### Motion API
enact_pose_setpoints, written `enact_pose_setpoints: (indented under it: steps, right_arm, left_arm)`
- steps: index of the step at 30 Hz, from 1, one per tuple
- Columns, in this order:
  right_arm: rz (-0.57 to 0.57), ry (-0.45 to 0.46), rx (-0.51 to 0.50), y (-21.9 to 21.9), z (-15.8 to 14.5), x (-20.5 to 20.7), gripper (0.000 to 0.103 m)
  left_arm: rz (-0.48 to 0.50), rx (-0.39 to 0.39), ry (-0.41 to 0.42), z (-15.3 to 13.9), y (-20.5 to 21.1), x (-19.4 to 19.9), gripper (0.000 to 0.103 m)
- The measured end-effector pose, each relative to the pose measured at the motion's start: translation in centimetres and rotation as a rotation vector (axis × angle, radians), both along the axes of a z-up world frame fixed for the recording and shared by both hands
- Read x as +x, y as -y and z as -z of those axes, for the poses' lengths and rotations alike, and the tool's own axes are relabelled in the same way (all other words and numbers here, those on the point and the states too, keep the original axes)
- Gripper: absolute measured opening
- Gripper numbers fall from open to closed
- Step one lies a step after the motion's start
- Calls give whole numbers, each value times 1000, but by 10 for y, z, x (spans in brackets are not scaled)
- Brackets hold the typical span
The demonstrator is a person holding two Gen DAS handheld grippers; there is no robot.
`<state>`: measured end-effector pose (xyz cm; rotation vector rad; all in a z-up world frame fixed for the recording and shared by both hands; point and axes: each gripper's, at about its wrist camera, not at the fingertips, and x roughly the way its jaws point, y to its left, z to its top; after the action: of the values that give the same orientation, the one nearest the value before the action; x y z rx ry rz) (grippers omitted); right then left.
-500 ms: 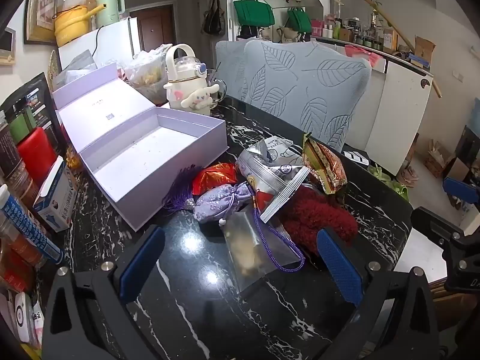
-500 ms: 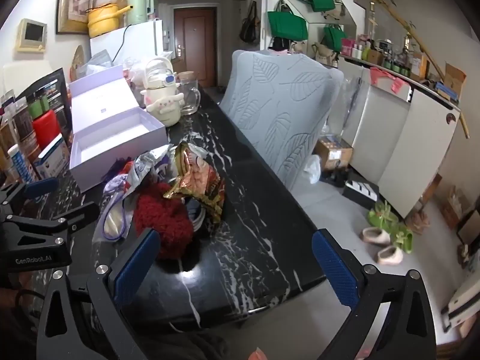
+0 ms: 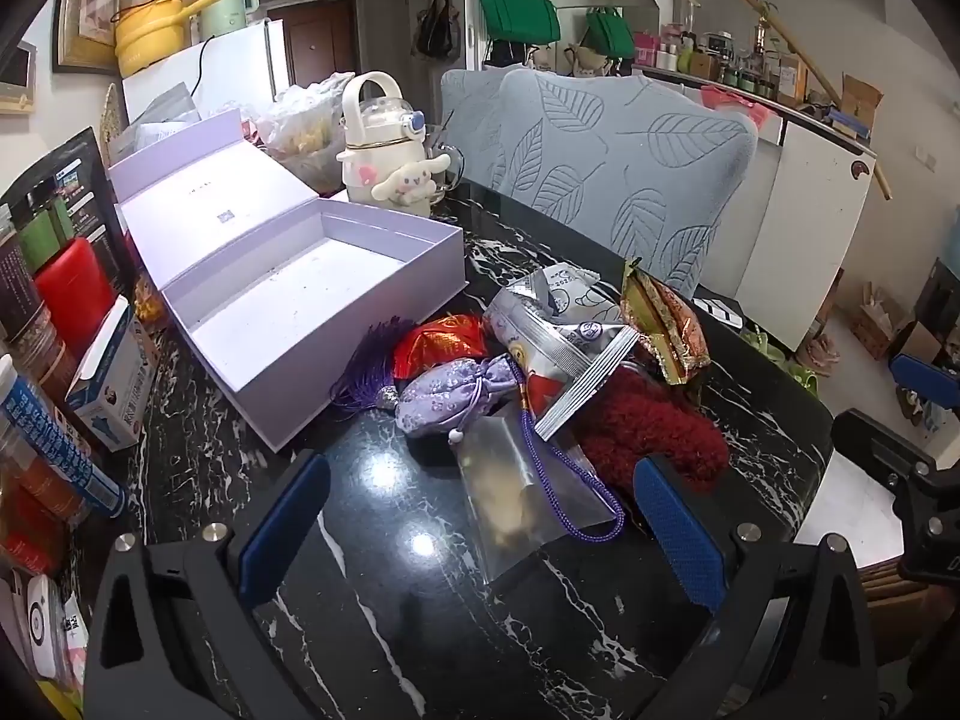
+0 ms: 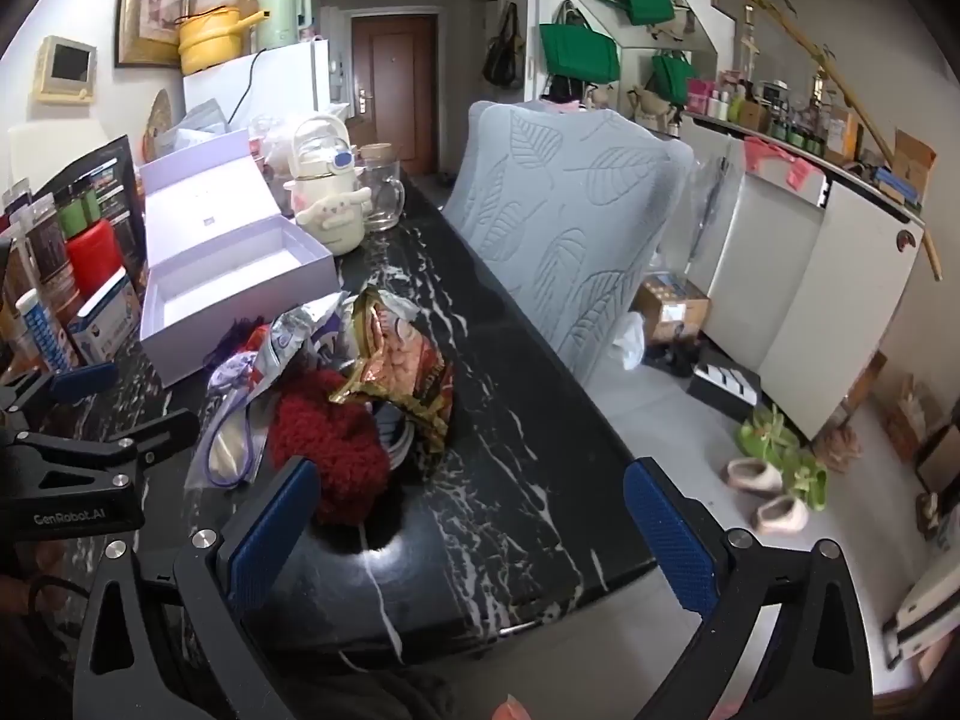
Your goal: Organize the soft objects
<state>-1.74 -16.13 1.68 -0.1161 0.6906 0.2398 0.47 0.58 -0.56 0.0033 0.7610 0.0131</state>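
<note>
Tongs: left tongs (image 3: 480, 522) and right tongs (image 4: 474, 516) held agape, empty | lavender pouch (image 3: 453, 390) lies just beside lavender box (image 3: 312, 324) on bench (image 3: 384, 540) | judged light, squashy; best pinched mid-body, not by cord.

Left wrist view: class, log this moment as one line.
left gripper open, empty | right gripper open, empty | soft pile untouched | lilac box open

Black white-veined marble table top (image 3: 384, 516): polished stone, glossy, lamp glare is reflected.
Lilac open cardboard box (image 3: 312, 294): matt, smooth card.
Dark red fuzzy cloth piece (image 3: 654, 426): rough, woolly pile.
Lilac flowered drawstring pouch (image 3: 456, 390): satin-like cloth, slight sheen.
Clear plastic zip bag (image 3: 516, 498): smooth film.
Silver foil packet (image 3: 564, 342): shiny, creased.
</note>
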Motion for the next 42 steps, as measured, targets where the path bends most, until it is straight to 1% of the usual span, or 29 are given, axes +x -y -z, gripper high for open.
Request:
enact_pose_setpoints:
  steps: [18,35,42]
  right_arm:
    - [2,7,-51,-4,-1,1,103]
    - [8,13,-55,-4,-4,1,103]
    - [7,10,-33,-3,-6,3,103]
  left_arm:
    - [7,1,18,-8,2,-5,103]
    - [32,2,46,-20,4,-11,103]
    - [26,-7,52,-23,1,-13,103]
